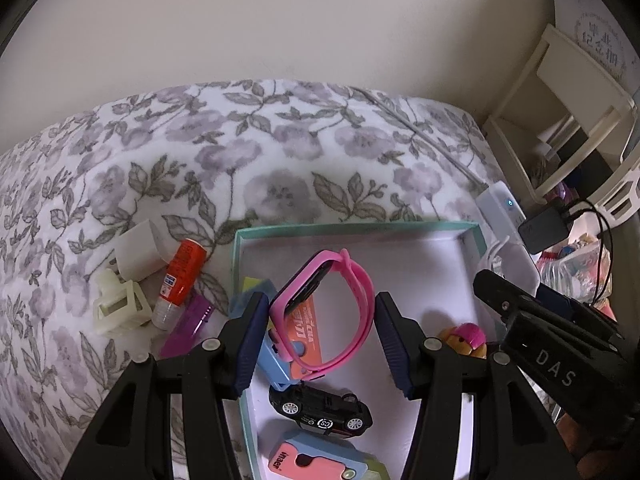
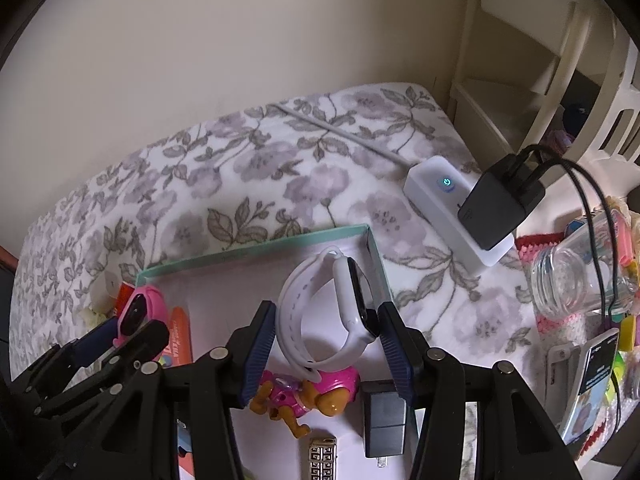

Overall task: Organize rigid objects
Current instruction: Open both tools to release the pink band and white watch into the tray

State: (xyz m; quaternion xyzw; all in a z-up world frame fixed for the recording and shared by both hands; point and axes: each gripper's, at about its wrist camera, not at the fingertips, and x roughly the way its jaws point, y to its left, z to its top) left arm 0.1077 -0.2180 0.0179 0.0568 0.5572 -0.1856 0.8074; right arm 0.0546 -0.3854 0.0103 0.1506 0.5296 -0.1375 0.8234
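Note:
My left gripper (image 1: 320,336) is shut on a pink smartwatch (image 1: 320,312), held over the teal-rimmed white tray (image 1: 352,228). My right gripper (image 2: 326,348) is shut on a white smartwatch (image 2: 328,312) over the same tray (image 2: 256,250). In the tray lie a black toy car (image 1: 320,412), a pink-and-blue case (image 1: 312,462), an orange card (image 1: 306,336), a pink dog figure (image 2: 304,396), a black adapter (image 2: 384,420) and a silver patterned block (image 2: 322,458). The right gripper shows at the right in the left wrist view (image 1: 540,332).
On the floral blanket (image 1: 240,148) left of the tray lie an orange glue stick (image 1: 180,280), a white cube (image 1: 138,252), a cream clip (image 1: 120,308) and a purple piece (image 1: 188,324). A white power strip (image 2: 452,216) with black charger (image 2: 500,204), a glass jar (image 2: 576,280) and shelving (image 2: 520,60) stand right.

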